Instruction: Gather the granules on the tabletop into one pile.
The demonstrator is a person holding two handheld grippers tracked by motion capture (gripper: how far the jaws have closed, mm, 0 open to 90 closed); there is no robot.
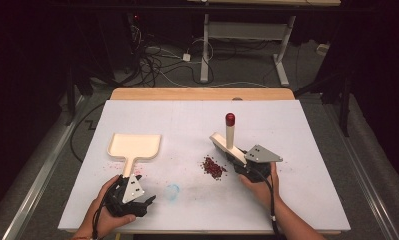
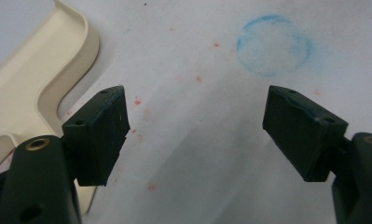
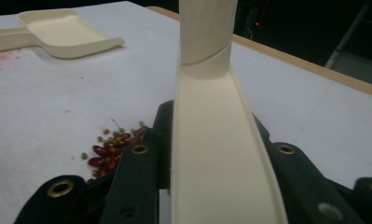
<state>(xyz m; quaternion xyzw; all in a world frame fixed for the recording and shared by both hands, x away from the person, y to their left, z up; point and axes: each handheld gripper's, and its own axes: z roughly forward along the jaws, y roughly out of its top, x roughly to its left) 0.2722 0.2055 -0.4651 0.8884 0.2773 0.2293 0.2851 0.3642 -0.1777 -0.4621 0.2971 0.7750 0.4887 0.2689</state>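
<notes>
A cream dustpan (image 1: pixel 134 145) lies flat at the left of the white table top, handle towards me. My left gripper (image 1: pixel 141 189) rests by the handle's end with its jaws wide apart and nothing between them; in the left gripper view (image 2: pixel 195 135) the dustpan (image 2: pixel 30 79) lies just beside the left jaw. A small pile of red and green beans (image 1: pixel 213 167) lies mid-table. Right of it, my right gripper (image 1: pixel 237 159) is shut on a cream brush (image 1: pixel 221 141) whose red-capped handle (image 1: pixel 230 120) stands upright. The right gripper view (image 3: pixel 209 121) shows the brush (image 3: pixel 211 158), the beans (image 3: pixel 111 149) and the dustpan (image 3: pixel 67 30).
A faint blue ring (image 1: pixel 172 191) marks the table between my hands and lies ahead of the left jaws (image 2: pixel 273 45). Red specks dot the surface near the dustpan handle. A wooden edge (image 1: pixel 202 93) runs along the table's far side, with cables and a desk frame on the floor beyond.
</notes>
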